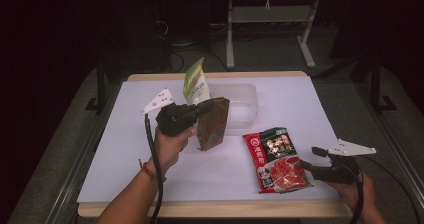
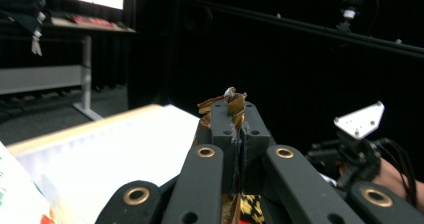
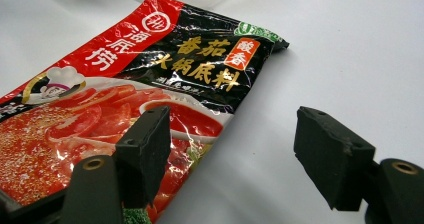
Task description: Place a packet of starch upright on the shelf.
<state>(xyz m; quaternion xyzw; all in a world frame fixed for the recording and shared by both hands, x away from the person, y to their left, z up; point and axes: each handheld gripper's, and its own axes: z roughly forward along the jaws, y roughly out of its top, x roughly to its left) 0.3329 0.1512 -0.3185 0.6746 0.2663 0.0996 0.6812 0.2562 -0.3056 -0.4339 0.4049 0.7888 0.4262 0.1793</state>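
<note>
Right fingers [image 3: 230, 154] spread, low over tabletop [image 1: 150, 174], straddling near corner of red sauce packet [image 3: 125, 94]; its long axis runs away from them. Left fingers [image 2: 235, 129] pinch brown pouch [image 1: 212, 124] top, lifted beside clear tub [image 1: 245, 104].

My white counter [image 1: 150, 154] carries a red-and-black sauce packet [image 1: 276, 159] lying flat near its front edge and a clear plastic tub [image 1: 240, 104] toward the back
</note>
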